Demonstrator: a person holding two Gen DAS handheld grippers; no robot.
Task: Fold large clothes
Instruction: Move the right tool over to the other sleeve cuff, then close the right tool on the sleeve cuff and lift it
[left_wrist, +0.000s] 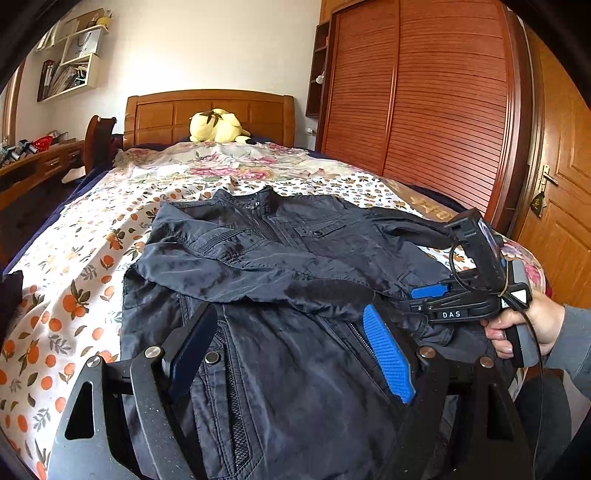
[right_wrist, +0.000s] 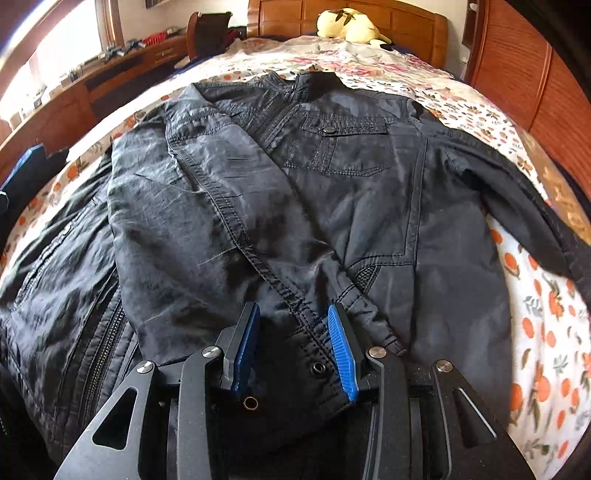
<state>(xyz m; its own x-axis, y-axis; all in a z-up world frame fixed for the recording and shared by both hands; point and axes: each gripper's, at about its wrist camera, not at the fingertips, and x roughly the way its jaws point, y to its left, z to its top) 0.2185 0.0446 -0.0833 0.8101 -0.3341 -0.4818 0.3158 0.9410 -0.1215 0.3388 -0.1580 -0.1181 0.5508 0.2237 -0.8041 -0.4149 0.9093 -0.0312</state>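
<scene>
Holding one gripper in each hand, I stand at the foot end of the bed (left_wrist: 92, 236), over the dark jacket (left_wrist: 280, 258) that lies front-up on the orange-print sheet (right_wrist: 546, 332).

Jacket position: collar (right_wrist: 314, 83) toward the wooden headboard (left_wrist: 210, 110), hem toward me. One sleeve (right_wrist: 207, 206) is folded diagonally across the chest, its cuff (right_wrist: 317, 354) ending low on the front, near the hem. The other sleeve (right_wrist: 517, 192) lies spread out to the side on the sheet. The chest pocket (right_wrist: 343, 147) with its snap is uncovered.

Left gripper (left_wrist: 295, 350): jaws set wide, over the lower front of the jacket beside the zip (left_wrist: 360, 338). No fabric is caught between the blue pads (left_wrist: 388, 354); whether they touch the cloth I cannot tell.

Right gripper (right_wrist: 295, 347): jaws at a narrow-to-medium gap, pointing steeply down. The folded cuff with its snap lies between the fingers (right_wrist: 341, 350), but the pads are not pressing on it; the cloth lies slack. In the left wrist view this gripper (left_wrist: 432, 291) shows from the side, my right hand (left_wrist: 524, 325) around its handle.

Background: a yellow plush toy (left_wrist: 218, 127) against the headboard, a louvred wardrobe (left_wrist: 424, 99) along one side, a desk (right_wrist: 110, 77) along the other
</scene>
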